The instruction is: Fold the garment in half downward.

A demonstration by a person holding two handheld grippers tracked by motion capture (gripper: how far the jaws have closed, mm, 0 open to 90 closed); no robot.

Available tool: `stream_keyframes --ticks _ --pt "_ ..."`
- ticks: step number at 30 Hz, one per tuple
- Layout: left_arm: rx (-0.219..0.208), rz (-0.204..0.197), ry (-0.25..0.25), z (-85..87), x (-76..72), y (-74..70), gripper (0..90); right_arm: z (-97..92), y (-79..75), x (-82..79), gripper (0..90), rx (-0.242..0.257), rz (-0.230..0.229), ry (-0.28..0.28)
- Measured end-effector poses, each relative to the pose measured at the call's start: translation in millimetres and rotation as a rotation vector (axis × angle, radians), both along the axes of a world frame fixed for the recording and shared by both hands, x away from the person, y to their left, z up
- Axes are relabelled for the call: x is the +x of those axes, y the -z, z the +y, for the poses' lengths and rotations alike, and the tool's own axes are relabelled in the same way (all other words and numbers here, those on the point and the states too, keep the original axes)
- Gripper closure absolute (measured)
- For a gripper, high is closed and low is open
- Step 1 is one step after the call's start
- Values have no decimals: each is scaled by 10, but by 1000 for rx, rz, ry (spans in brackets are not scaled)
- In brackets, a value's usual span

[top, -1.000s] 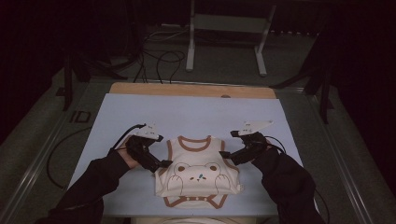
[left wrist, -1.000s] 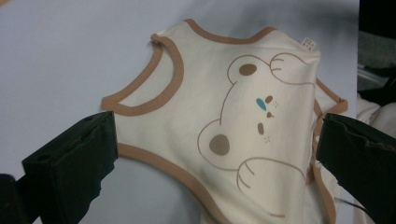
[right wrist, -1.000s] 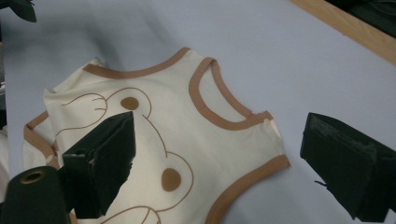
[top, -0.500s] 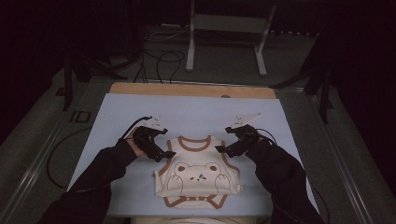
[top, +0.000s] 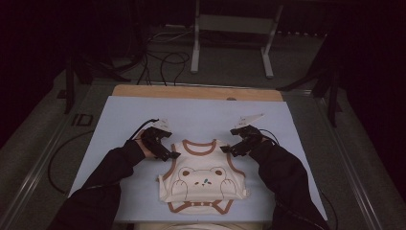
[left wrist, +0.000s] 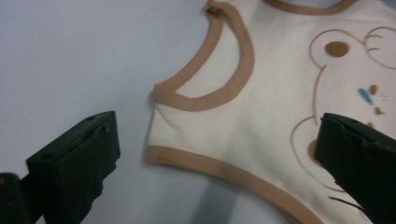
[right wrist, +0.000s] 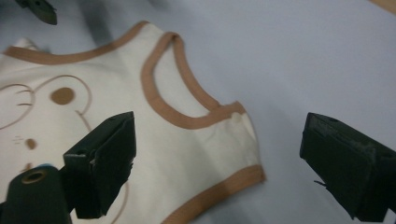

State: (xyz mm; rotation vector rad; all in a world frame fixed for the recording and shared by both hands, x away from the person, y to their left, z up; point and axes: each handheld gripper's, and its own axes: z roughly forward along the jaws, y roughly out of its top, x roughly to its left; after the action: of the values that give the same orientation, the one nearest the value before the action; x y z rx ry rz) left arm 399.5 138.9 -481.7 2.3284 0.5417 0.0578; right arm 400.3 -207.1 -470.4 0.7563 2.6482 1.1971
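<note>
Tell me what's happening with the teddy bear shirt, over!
Left hand-held gripper open, right hand-held gripper open, one at each shoulder. Bear shirt flat on blue mat, not gripped. Nothing in the way.

Cream bodysuit (top: 203,179) with tan-brown trim, brown bear outline print with a small blue mark; pale blue-grey mat (top: 201,117); black jaws.

Dim high view, dark surroundings (floor nearly black), gripper views evenly lit
</note>
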Motion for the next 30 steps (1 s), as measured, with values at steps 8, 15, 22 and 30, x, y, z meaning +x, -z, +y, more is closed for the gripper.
stream_keyframes --ticks 8,15,22,30 --pt "35 2 -11 -21 74 161 70 24 191 94 106 -20 27 5" --pt "48 -12 -26 -42 105 247 131 55 296 142 142 -76 38 8" --pt "66 -42 -43 -77 142 318 284 56 349 217 306 -113 29 4" --pt "78 -49 -63 -71 162 353 429 95 407 263 407 -152 34 16"
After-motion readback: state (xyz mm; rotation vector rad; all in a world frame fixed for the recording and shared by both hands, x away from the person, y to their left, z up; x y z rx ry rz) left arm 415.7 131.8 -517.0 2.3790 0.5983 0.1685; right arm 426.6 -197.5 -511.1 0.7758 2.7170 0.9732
